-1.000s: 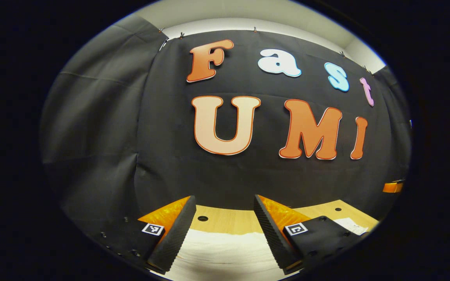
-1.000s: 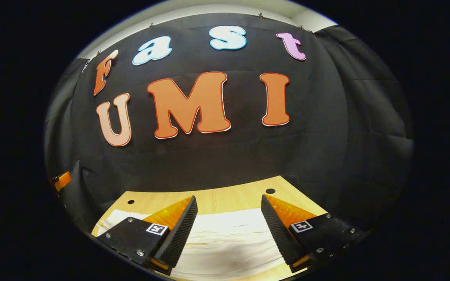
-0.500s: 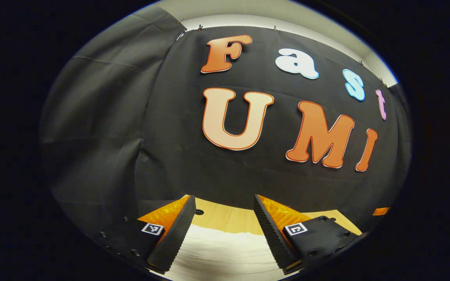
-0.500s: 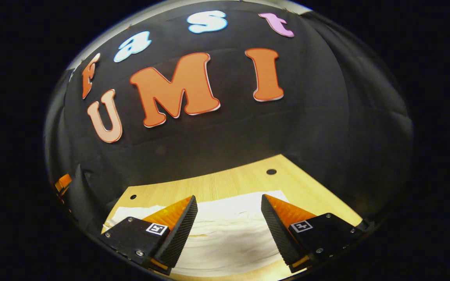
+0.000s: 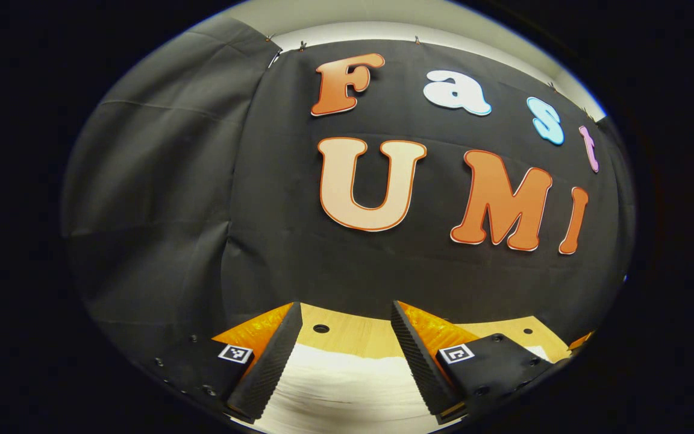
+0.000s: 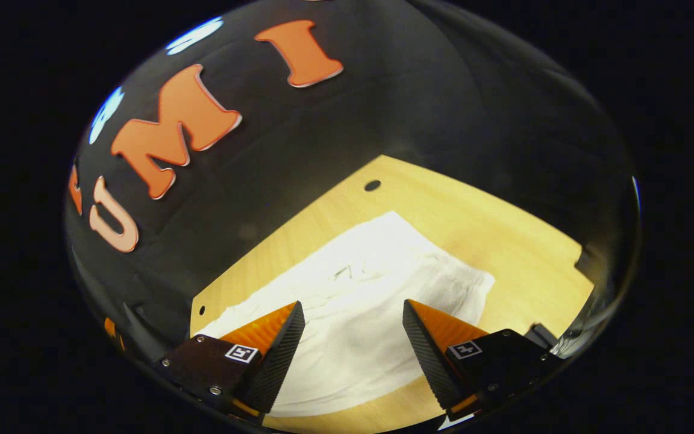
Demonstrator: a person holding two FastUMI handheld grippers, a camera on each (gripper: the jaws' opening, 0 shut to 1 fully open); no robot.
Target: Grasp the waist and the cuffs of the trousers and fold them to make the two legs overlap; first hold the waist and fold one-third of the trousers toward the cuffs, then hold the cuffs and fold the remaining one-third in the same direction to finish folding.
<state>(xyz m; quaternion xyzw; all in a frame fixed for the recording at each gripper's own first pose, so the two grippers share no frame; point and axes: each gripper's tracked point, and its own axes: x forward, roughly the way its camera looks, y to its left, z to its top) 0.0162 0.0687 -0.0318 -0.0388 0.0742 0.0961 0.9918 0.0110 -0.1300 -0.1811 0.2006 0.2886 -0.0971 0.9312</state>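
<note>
**A:** Where are you at with the fold?

**B:** Going left to right: I'm holding the left tool (image 5: 343, 352) up over the near part of the white trousers (image 5: 341, 392), fingers spread wide, nothing between them. The camera is mostly looking over the far strip of the counter (image 5: 353, 334). I'm tipping the right tool (image 6: 353, 349) down toward the trousers (image 6: 359, 301); it's released too, hovering above the cloth, not touching as far as I can tell.

**A:** So nothing grasped yet?

**B:** Nope. I'm reading this as the approach before the first grab. The trousers are lying flat on the counter (image 6: 503, 241), and I can't tell whether the legs are already overlapped.

**A:** Which way are they running?

**B:** In the right gripper view the long axis is slanting from lower left to upper right. The right-hand end is looking bunched, but I can't tell if it's waist or cuffs.

**A:** Next move?

**B:** I'm thinking both tools are needing to drop onto the edges and clench.
</note>
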